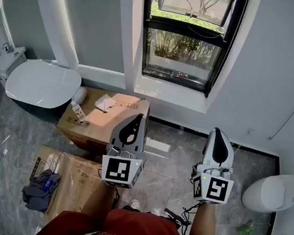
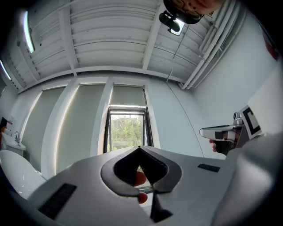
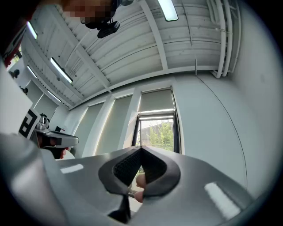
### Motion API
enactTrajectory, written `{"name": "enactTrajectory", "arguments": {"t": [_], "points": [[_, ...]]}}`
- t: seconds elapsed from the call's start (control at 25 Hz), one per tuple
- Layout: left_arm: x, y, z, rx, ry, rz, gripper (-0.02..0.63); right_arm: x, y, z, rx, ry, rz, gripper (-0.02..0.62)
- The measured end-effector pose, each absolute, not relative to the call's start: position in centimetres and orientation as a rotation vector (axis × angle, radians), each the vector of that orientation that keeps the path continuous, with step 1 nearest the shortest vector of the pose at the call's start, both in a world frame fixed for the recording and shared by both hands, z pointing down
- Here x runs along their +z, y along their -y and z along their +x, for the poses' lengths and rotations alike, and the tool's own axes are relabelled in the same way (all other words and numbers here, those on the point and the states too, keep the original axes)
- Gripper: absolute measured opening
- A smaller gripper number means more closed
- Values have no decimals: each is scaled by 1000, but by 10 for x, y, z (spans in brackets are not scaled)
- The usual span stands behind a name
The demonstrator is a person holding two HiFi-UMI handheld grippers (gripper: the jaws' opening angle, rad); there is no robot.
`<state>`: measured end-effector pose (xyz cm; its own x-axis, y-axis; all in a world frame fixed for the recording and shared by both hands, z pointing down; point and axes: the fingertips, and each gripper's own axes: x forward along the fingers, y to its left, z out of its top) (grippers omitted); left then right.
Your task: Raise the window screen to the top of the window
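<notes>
Closed jaws, nothing held, target well apart.
Your left gripper (image 1: 138, 117) and right gripper (image 1: 216, 133) grip nothing; the window screen (image 1: 182, 51) seems low in the frame (image 1: 143, 27), above the sill (image 1: 166, 93). Reach it with jaws together and you merely bump it.

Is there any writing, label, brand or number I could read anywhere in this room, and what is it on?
Nothing here can be read as text.
Upper cardboard box: printed marks, too small to read.
Lower cardboard box: faint print, too small to read.
Two marker cubes: black-and-white square patterns, no letters.
Red shirt: a print cut off at the picture's edge, unreadable.
</notes>
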<state>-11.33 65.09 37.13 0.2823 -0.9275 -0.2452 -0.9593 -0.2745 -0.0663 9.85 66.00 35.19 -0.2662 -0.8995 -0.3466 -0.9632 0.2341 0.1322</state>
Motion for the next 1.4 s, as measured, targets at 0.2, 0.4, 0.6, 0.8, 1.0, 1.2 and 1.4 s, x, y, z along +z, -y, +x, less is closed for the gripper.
{"name": "enactTrajectory", "arguments": {"t": [0.2,0.4,0.6,0.8,1.0,1.2,1.4], "points": [[369,-650,-123,231,-1746,-2329,5,351,-657,88,478,-2293,-1767,9],[369,-645,-133,234,-1737,-2330,5,352,-653,76,482,-2298,-1776,9],[372,-641,-143,249,-1732,-2343,5,357,-650,64,448,-2305,-1751,9],[380,-637,-153,235,-1733,-2379,5,362,-647,52,431,-2292,-1763,9],[385,-636,-160,226,-1725,-2409,5,366,-650,47,446,-2271,-1807,9],[387,-631,-165,221,-1717,-2390,5,373,-645,44,421,-2284,-1813,9],[397,-618,-158,216,-1723,-2425,5,376,-632,48,422,-2274,-1810,9]]}}
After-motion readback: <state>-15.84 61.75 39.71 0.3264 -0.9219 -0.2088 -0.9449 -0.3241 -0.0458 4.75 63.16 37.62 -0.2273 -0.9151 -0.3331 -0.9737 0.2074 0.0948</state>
